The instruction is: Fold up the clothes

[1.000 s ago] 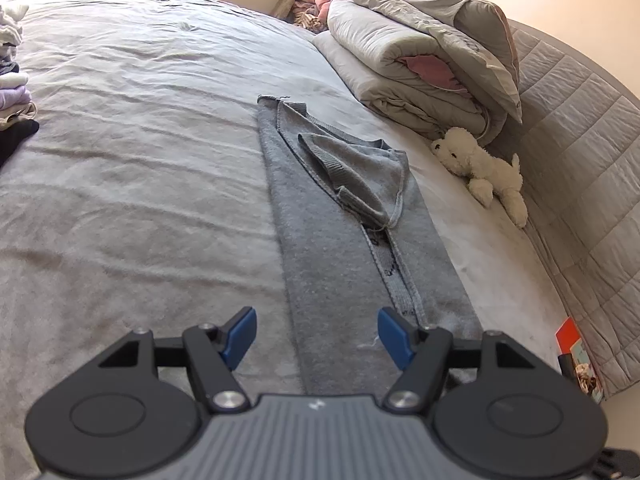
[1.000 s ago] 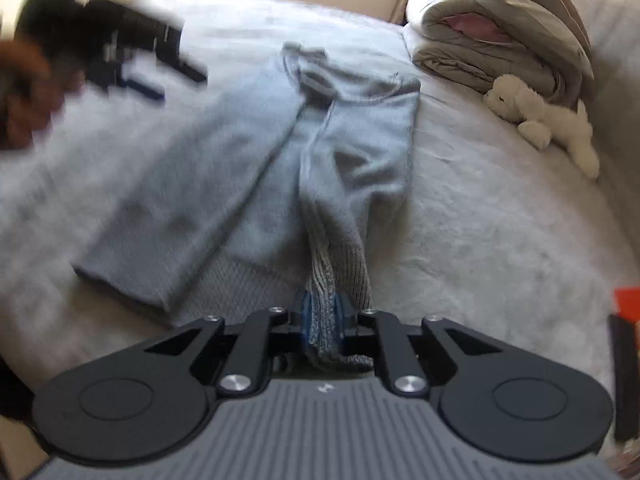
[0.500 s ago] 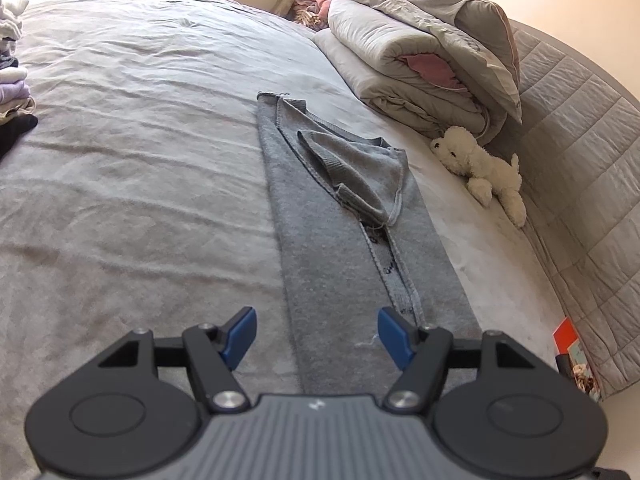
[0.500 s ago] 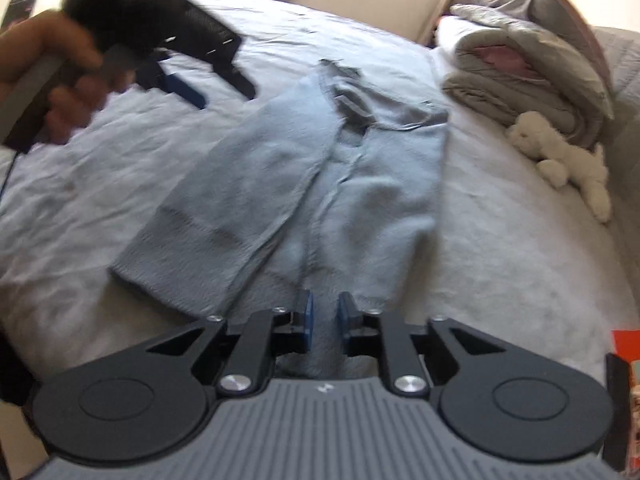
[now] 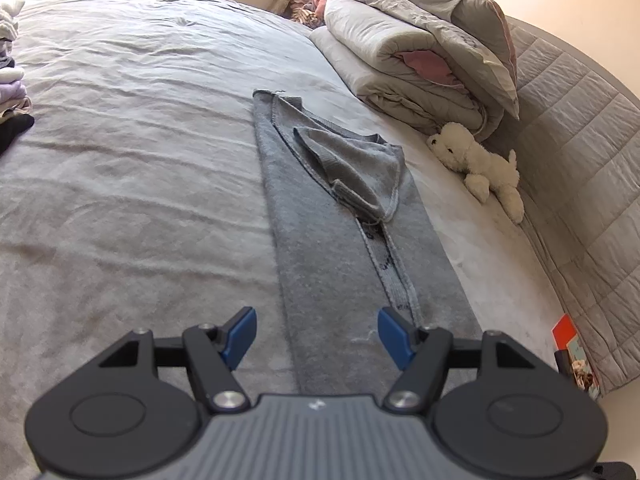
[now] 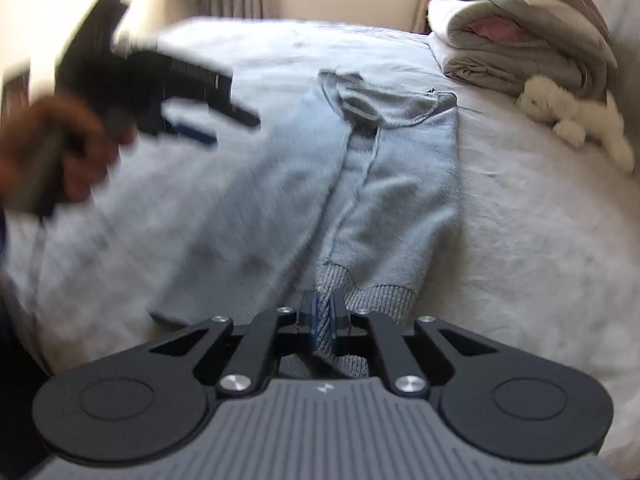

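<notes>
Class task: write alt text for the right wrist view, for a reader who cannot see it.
The right claw is shut on the ribbed hem of a grey sweater lying on a bed. At left, blurred, a hand holds the left claw above it; a white plush toy lies far right.

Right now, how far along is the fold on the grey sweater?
Done: the grey sweater lies flat on the bed as a narrow strip, sides folded in. In hand: the right gripper has just closed its jaws on the ribbed hem; the left gripper is open above the near end, holding nothing. Left: folding it lengthwise and moving it to the stack of clothes.
</notes>
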{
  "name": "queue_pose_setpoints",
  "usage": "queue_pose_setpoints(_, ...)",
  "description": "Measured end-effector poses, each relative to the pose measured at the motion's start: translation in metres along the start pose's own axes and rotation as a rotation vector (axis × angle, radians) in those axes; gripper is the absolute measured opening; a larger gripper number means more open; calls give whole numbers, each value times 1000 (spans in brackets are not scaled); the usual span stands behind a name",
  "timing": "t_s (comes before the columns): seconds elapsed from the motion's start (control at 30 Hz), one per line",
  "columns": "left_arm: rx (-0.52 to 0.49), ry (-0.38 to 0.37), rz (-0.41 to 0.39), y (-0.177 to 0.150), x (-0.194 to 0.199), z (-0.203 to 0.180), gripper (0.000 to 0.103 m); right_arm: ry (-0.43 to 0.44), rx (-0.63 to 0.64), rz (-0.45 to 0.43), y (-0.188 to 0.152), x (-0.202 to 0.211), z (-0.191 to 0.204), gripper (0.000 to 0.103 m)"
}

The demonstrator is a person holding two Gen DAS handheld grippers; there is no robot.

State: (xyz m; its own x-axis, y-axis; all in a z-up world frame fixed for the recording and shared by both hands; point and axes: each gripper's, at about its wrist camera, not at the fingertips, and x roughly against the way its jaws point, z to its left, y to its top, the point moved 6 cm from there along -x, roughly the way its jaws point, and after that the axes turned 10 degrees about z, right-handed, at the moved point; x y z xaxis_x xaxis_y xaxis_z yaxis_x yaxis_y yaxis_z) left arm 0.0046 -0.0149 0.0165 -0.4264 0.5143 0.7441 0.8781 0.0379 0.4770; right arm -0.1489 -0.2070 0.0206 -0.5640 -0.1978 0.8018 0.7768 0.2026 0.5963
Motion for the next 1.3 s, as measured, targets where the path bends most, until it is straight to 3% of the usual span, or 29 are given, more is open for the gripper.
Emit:
queue_pose_setpoints(0.1,-18,-16,14,-5,-3,-6,69,21,-4,1,2,-5,6,9)
queue_pose_setpoints(0.2,-40,-21,27,-9,-5,-12,69,23,28,18,-4,-7,12,18)
queue_pose_setpoints(0.23,-48,-26,31,-12,-6,-15,69,31,39,18,-7,-5,13,25)
queue_pose_setpoints(0.27,-56,-31,35,-14,-6,-19,69,37,42,9,-10,0,12,39)
queue_pose_setpoints(0.3,-64,-37,40,-16,-6,-22,69,35,33,-8,-14,6,8,43)
queue_pose_setpoints(0.4,-89,-54,54,-23,-8,-32,69,19,-9,-45,-27,22,-7,44)
queue_pose_setpoints(0.57,-143,-114,102,-49,-13,-61,69,-88,2,26,-51,12,-22,44)
queue_pose_setpoints(0.67,-173,-150,128,-67,-17,-80,69,-88,15,17,-51,8,-19,43)
queue_pose_setpoints(0.83,-236,-123,122,-85,-23,-99,69,-87,-16,17,-49,-3,-19,44)
queue_pose_setpoints(0.93,-264,-102,124,-92,-28,-103,65,-123,8,6,-51,-7,-16,44)
queue_pose_setpoints(1.0,-288,-87,124,-95,-31,-106,52,-115,-39,-5,-49,-6,-21,44)
queue_pose_setpoints(1.03,-295,-79,118,-96,-31,-107,51,-108,-70,-9,-48,-6,-25,43)
queue_pose_setpoints(1.13,-310,-63,106,-97,-32,-108,43,-71,-166,-9,-51,-5,-35,15)
queue_pose_setpoints(1.17,-315,-54,106,-98,-32,-108,40,-63,-200,-18,-52,-2,-38,10)
queue_pose_setpoints(1.3,-319,-35,111,-100,-35,-106,35,-62,-326,-61,-58,11,-51,4)
